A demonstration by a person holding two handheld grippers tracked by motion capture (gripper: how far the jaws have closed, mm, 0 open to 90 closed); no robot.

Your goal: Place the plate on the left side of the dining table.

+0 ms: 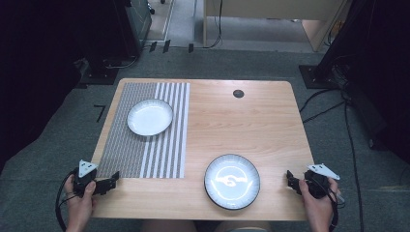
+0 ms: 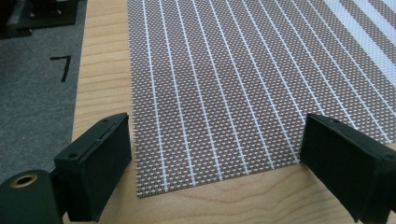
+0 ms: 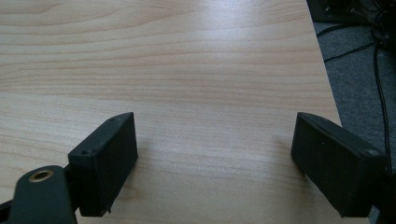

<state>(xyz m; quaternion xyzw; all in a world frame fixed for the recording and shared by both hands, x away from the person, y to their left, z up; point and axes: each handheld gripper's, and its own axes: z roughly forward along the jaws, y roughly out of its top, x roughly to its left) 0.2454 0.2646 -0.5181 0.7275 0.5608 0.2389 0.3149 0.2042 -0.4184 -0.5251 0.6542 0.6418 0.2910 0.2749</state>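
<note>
Nothing is picked up yet, so the work looks just begun. The left gripper (image 1: pixel 114 180) sits low on the left of the high view, fingers (image 2: pixel 98 163) wide apart, by the near edge of the striped placemat (image 1: pixel 145 130). The right gripper (image 1: pixel 291 181) waits low on the right over the bare wooden surface (image 1: pixel 251 121), fingers (image 3: pixel 109 158) apart too. One white plate (image 1: pixel 150 117) lies on the placemat. The dark-rimmed plate (image 1: pixel 232 181) lies low in the middle, between the grippers.
</note>
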